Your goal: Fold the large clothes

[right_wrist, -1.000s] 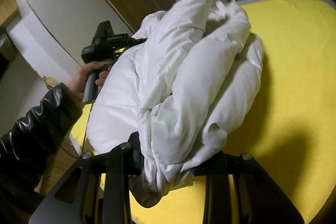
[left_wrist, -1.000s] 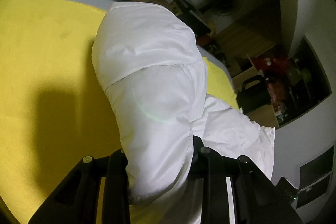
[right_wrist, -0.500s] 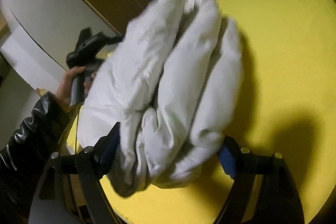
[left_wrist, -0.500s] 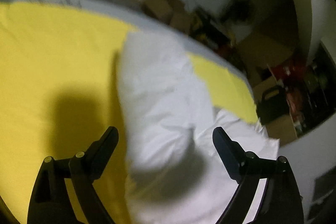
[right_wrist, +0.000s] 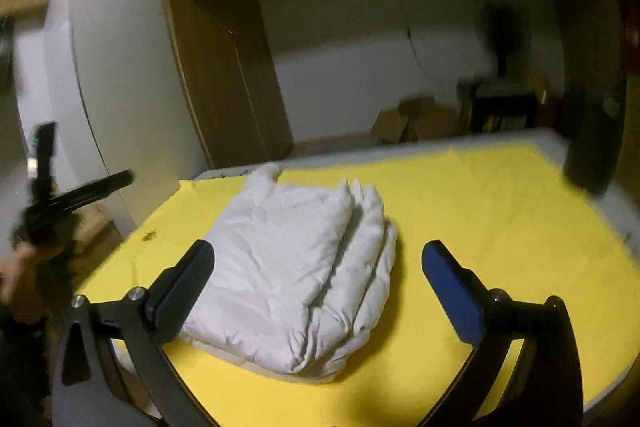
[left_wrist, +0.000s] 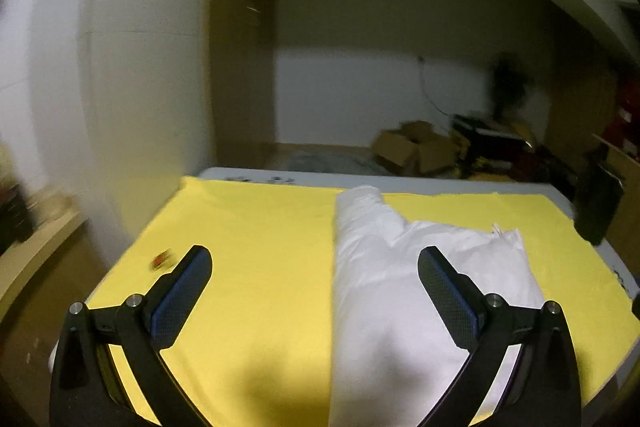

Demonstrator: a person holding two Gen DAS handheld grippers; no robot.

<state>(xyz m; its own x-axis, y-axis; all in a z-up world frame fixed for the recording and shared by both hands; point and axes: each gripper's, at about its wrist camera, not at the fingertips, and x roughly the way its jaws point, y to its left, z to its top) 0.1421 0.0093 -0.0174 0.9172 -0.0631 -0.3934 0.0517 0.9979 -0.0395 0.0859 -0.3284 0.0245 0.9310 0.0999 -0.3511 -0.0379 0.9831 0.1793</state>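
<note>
A white padded jacket [left_wrist: 384, 291] lies folded in a thick bundle on the yellow cloth [left_wrist: 248, 227]. My left gripper [left_wrist: 316, 267] hovers above and behind the jacket's near end, its jaws opening wide, and the pads touch nothing. In the right wrist view the same folded jacket [right_wrist: 296, 267] shows its stacked layers. My right gripper [right_wrist: 316, 259] is also opening, with the jacket seen between its fingers but clear of the pads. The left gripper [right_wrist: 80, 191] appears there, blurred, at the left edge in a hand [right_wrist: 16, 267].
The yellow cloth covers a grey-white table [left_wrist: 400, 181]. A small red thing [left_wrist: 160, 259] lies on the cloth at left. Cardboard boxes [left_wrist: 416, 147] and clutter stand beyond the far edge. A brown wardrobe [right_wrist: 224, 75] is behind, and a dark object [left_wrist: 596, 203] at the right edge.
Both grippers have let go of the jacket, opened wide and drawn back and up. The jacket has dropped from their grip and now lies folded on the cloth.
</note>
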